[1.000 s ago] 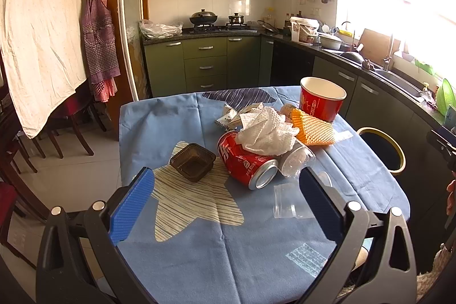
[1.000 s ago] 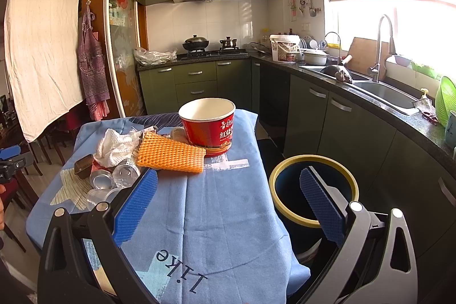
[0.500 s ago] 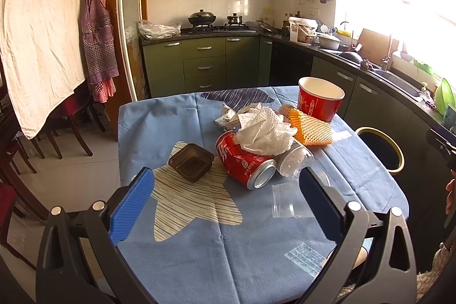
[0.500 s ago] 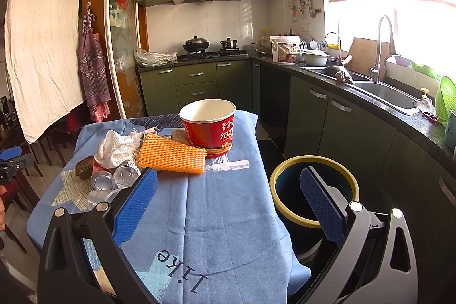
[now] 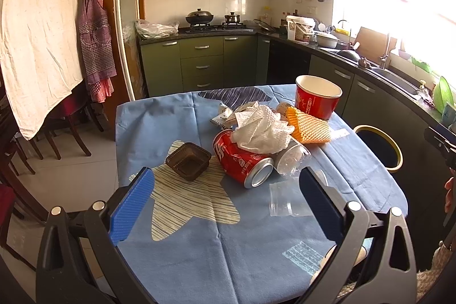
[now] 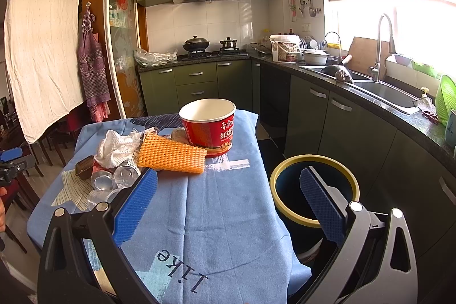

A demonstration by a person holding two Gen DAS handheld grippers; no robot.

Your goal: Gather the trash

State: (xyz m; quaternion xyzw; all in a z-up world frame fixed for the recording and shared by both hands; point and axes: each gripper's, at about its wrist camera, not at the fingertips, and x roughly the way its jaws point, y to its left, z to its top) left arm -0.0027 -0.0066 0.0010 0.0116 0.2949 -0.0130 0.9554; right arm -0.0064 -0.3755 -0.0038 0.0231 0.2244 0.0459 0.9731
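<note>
Trash lies on a blue tablecloth (image 5: 256, 252): a red soda can (image 5: 242, 161) on its side, a crumpled white paper towel (image 5: 260, 130) on it, a clear plastic bottle (image 5: 290, 158), a brown plastic tray (image 5: 188, 164), an orange foam net (image 5: 307, 125), a red paper bowl (image 5: 317, 97) and a clear bag (image 5: 287, 200). My left gripper (image 5: 225, 204) is open and empty, short of the can. My right gripper (image 6: 228, 202) is open and empty, near the foam net (image 6: 172, 153) and the bowl (image 6: 209, 126). A yellow-rimmed trash bin (image 6: 313, 190) stands right of the table.
Green kitchen cabinets (image 6: 327, 116) and a counter with a sink (image 6: 384, 93) run along the right and back. Chairs (image 5: 65, 118) and a hanging white cloth (image 5: 37, 33) are on the left. The bin also shows in the left wrist view (image 5: 379, 150).
Both grippers have drifted slightly nearer to the table; the trash looks a little larger. Nothing was taken hold of or moved.
</note>
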